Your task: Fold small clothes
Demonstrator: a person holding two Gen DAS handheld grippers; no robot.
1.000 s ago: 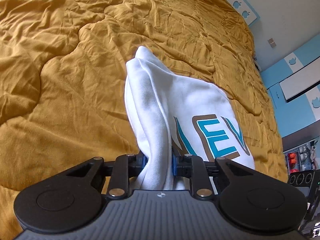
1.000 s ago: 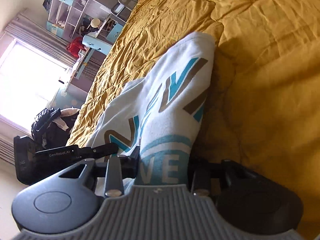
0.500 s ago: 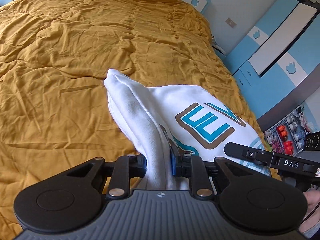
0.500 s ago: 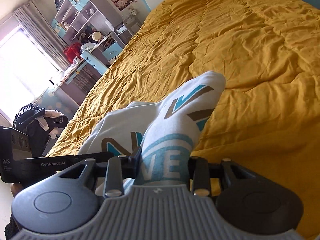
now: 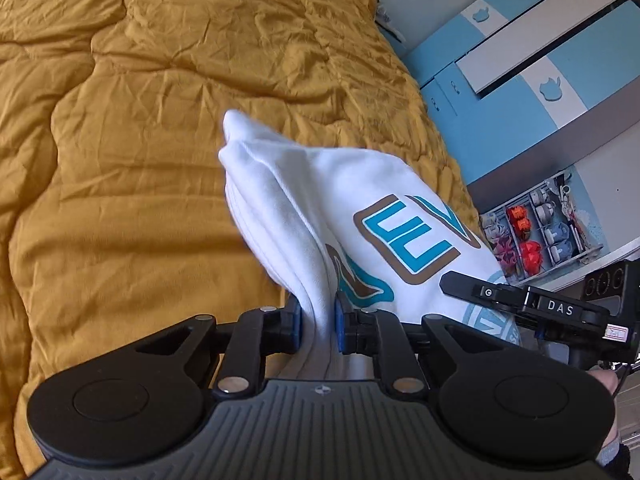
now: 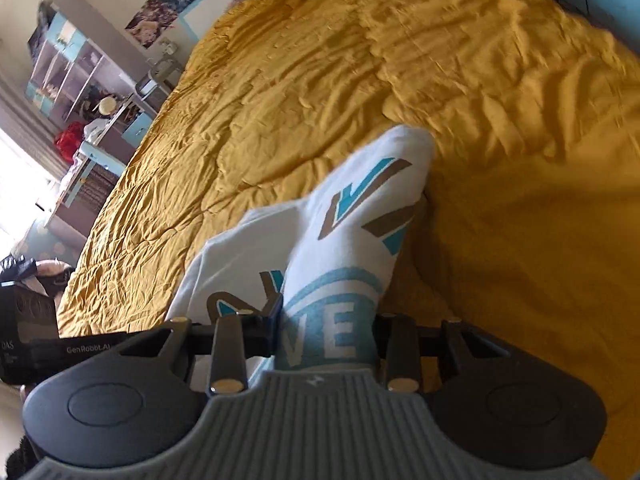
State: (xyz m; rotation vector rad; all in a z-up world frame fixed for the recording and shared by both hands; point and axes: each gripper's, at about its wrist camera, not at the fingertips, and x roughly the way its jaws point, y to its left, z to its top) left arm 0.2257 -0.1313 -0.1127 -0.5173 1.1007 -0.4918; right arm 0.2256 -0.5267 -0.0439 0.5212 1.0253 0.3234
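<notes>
A small white garment (image 5: pixel 320 200) with blue and brown printed letters hangs between both grippers above a mustard-yellow quilt (image 5: pixel 140 100). My left gripper (image 5: pixel 316 320) pinches a bunched white edge of it between blue pads, and its jaws are closing tighter on the cloth. In the right wrist view the same white garment (image 6: pixel 352 232) runs forward from my right gripper (image 6: pixel 326 336), which is shut on a thick fold bearing a blue round print. The right gripper's body (image 5: pixel 532 304) shows at the right of the left wrist view.
The mustard quilt (image 6: pixel 500 120) covers the whole bed. Blue and white cabinets (image 5: pixel 540 52) and a shelf of small items (image 5: pixel 536 232) stand past the bed's right side. Shelves and a desk (image 6: pixel 92 92) by a bright window lie to the left.
Both grippers have swept sideways across the bed with the garment held between them. The cabinets have come into the left wrist view. The left jaws have narrowed on the cloth.
</notes>
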